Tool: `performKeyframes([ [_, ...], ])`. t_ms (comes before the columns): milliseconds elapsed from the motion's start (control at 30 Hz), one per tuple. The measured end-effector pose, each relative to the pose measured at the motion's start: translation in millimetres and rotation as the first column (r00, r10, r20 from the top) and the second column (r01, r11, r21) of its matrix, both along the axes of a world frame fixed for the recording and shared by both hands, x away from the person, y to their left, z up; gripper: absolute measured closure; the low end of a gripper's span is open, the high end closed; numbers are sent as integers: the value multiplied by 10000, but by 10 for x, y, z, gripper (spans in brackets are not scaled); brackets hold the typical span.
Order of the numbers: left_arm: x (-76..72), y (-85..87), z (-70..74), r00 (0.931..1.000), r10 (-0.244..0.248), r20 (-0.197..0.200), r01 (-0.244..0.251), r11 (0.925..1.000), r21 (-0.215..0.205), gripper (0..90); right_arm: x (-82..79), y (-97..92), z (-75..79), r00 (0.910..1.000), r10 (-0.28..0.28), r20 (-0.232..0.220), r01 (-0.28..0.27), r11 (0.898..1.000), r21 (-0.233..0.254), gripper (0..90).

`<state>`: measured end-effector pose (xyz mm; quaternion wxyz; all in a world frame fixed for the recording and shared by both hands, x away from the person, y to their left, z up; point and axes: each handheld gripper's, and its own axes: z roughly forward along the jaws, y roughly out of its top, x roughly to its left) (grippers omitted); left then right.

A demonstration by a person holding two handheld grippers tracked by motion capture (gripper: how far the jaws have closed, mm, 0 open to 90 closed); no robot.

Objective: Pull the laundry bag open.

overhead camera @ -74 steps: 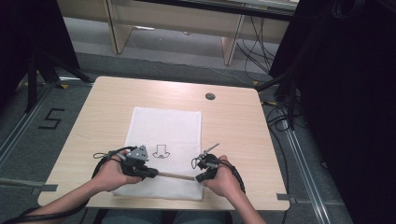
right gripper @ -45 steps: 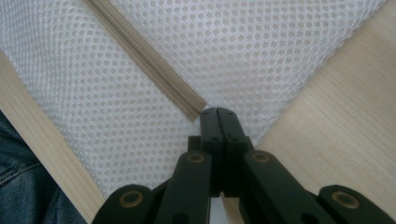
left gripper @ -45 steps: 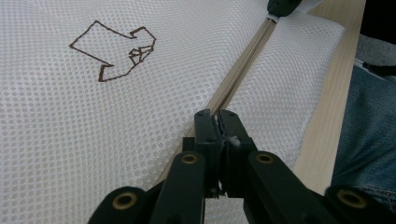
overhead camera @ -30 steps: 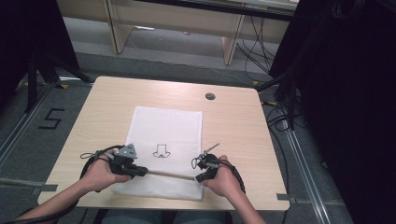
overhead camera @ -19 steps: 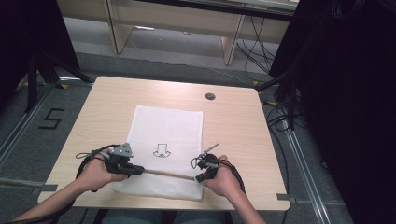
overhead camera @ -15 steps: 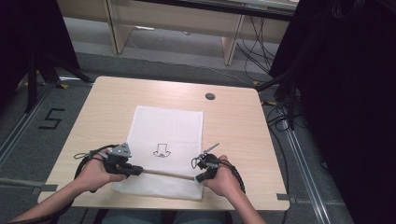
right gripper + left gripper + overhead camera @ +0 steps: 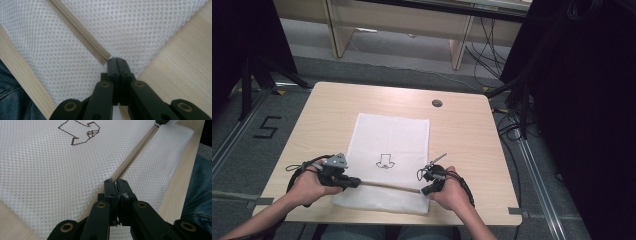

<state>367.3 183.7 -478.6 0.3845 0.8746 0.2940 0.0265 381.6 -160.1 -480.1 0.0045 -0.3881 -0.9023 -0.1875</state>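
Mesh bag [image 7: 392, 145] lies flat on the tabletop [image 7: 462, 130], its tan zipper [image 7: 135, 153] running between both grippers. Left gripper [image 7: 116, 185] fingers are pinched closed on the zipper's slider end; right gripper [image 7: 116, 62] fingers are clamped shut at the zipper's other end.

A lab or recording room: pale wooden table [image 7: 337, 107] on grey floor, black number five [image 7: 267, 128] taped left, loose black cables [image 7: 484, 47] far right.
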Motion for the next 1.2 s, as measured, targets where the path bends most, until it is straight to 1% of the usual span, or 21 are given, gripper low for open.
performKeyframes([
  [100,-4,35,-5,9999,158,-59,-158,9998,-92,872,7,-4,-5,10000,77,54,-78,10000,37,900],
  [167,-1,64,-6,10000,90,10,-90,10000,14,872,6,-3,-5,10000,61,53,-61,10000,39,900],
  [200,-7,64,-9,9999,102,-81,-102,9999,-101,872,7,-2,-6,10000,83,50,-83,10000,48,900],
  [267,-15,76,-13,9997,221,-129,-222,9997,-43,872,7,-3,-6,9999,85,60,-85,10000,47,900],
  [300,-2,100,-9,9999,104,23,-104,9999,133,872,8,-4,-6,9999,83,65,-83,10000,43,900],
  [333,-14,107,-13,9996,266,-129,-267,9996,-64,872,-2,1,0,10000,-48,-37,48,10000,24,900],
  [367,-5,125,-9,9998,170,-36,-170,9999,20,872,8,-4,-6,9999,85,74,-85,10000,41,900],
  [400,-16,126,-14,9994,324,-143,-325,9994,-74,872,8,-3,-6,9999,83,63,-83,10000,50,900],
  [433,-9,148,-9,9997,238,-11,-238,9997,57,872,8,-3,-6,10000,78,52,-79,10000,51,900],
  [467,-18,159,-15,9990,429,-145,-430,9991,-61,872,8,-4,-6,10000,78,49,-79,10000,51,900],
  [500,-8,174,-15,9995,326,-36,-326,9995,26,872,8,-4,-6,10000,77,49,-77,10000,54,900],
  [533,-17,178,-20,9988,469,-152,-469,9989,-42,872,10,-5,-6,10000,78,58,-78,10000,49,900],
  [567,-8,197,-16,9993,371,-73,-370,9993,61,872,11,-6,-7,9999,83,59,-84,9999,63,900],
  [600,-16,199,-22,9985,521,-173,-522,9986,-48,872,9,-6,-4,10000,38,18,-39,10000,38,900],
  [767,-11,213,-21,9993,357,-62,-356,9993,78,872,12,-9,-4,10000,84,46,-84,10000,38,900],
  [800,-19,208,-25,9986,470,-227,-471,9989,-66,872,9,-9,-3,10000,51,39,-51,10000,44,900],
  [900,-8,229,-25,9984,560,-25,-559,9981,272,872,10,-9,-4,10000,55,37,-55,10000,45,900],
  [1000,-10,253,-27,9974,705,-118,-702,9973,222,872,14,-9,-6,9999,99,55,-99,9999,43,900],
  [1100,-10,297,-37,9960,878,-143,-873,9956,336,872,19,-13,-8,9998,171,70,-171,9998,70,900],
  [1133,-11,313,-36,9957,903,-215,-895,9954,347,872,6,-3,-3,9999,-52,-93,52,10000,67,900],
  [1200,-4,346,-33,9964,848,-51,-844,9948,566,872,10,-5,-2,10000,22,-47,-22,10000,43,900],
])
